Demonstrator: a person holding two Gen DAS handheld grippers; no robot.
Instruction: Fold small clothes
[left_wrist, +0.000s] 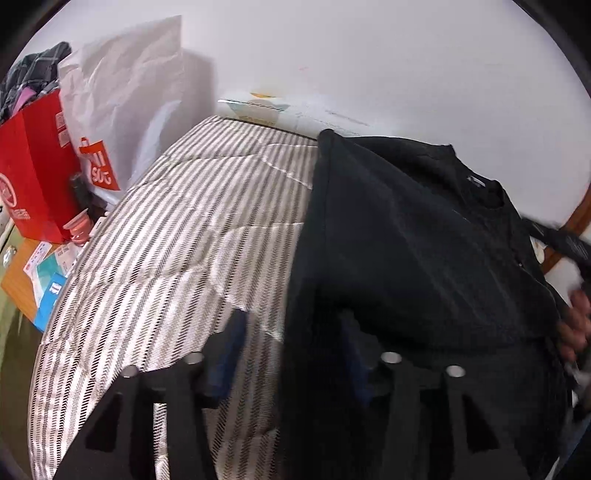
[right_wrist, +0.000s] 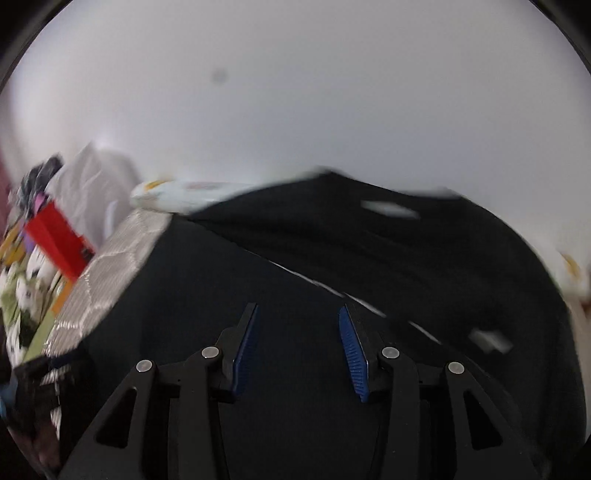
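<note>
Your left gripper has its two black fingers standing apart, with ridged blue pads on the inside. The left edge of the black shirt lies in the gap between them, and the pads do not squeeze it. Your right gripper is open too, and its blue pads look bumpy like little combs, with nothing pinched between them, just hanging over the dark cloth. The shirt is soft and floppy, spread on the bed with its round neck hole toward the wall. Under it lies a puffy quilt with thin grey and white stripes. At the right edge of the left view your right hand shows, blurry. A shiny red paper bag and a crinkly white bag stand off to the left.
</note>
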